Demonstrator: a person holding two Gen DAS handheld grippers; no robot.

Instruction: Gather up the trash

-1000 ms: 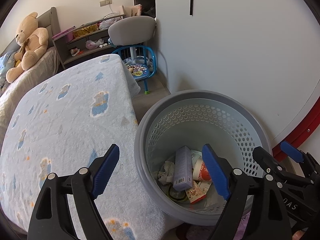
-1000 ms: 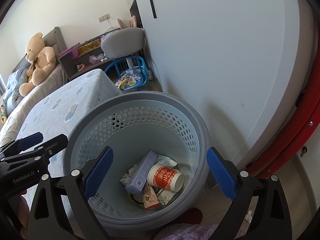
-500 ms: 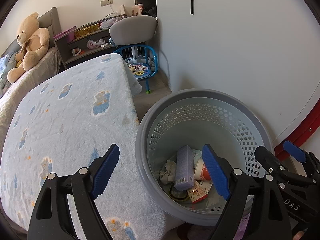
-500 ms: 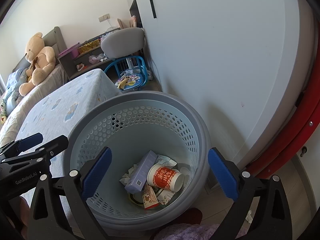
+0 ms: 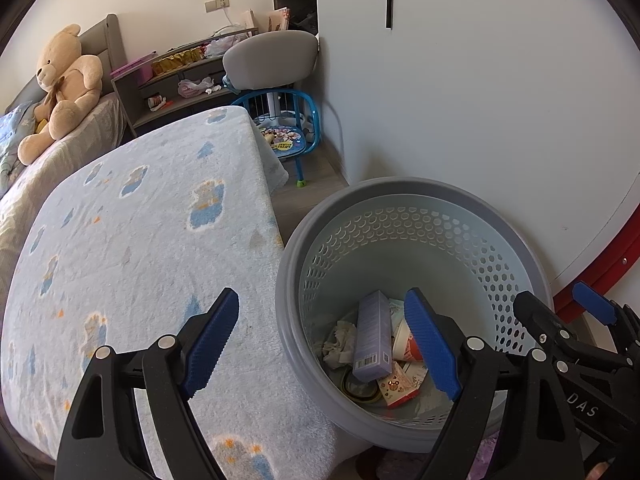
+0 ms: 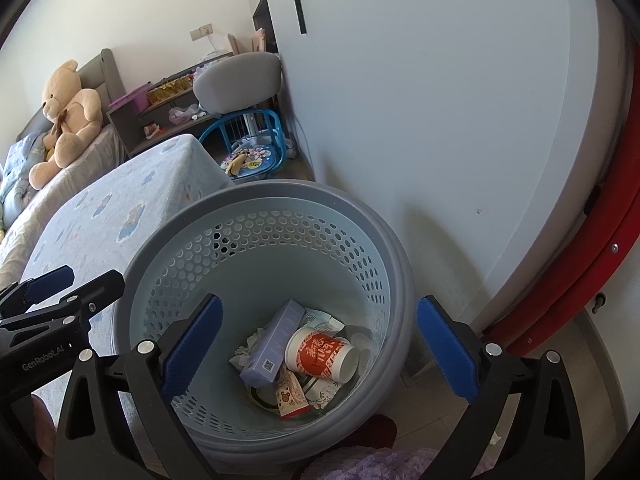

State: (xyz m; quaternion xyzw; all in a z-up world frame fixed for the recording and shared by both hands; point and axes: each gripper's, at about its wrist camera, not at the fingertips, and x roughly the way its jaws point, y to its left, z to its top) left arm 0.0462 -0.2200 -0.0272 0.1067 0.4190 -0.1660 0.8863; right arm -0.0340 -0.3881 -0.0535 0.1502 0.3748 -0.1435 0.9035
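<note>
A round grey perforated trash basket (image 5: 412,196) (image 6: 280,196) stands on the floor between the bed and the wall. Inside it lie a lilac box (image 5: 372,338) (image 6: 274,344), a red-and-white paper cup (image 6: 320,354) (image 5: 406,346), a crumpled tissue (image 5: 340,342) and small wrappers (image 6: 290,398). My left gripper (image 5: 320,342) is open and empty over the basket's left rim. My right gripper (image 6: 320,346) is open and empty above the basket's mouth. Each gripper shows at the edge of the other's view.
A bed with a pale blue patterned blanket (image 5: 132,240) (image 6: 108,216) touches the basket's left side. A white wall (image 5: 460,100) is right behind it. A blue child's chair (image 5: 286,128), a grey chair, shelves and a teddy bear (image 5: 60,88) lie farther back. A red curved frame (image 6: 592,264) is at right.
Both views have drifted only slightly; the left gripper's view has shifted a little. Both grippers stay open and empty, and the trash in the basket lies as before.
</note>
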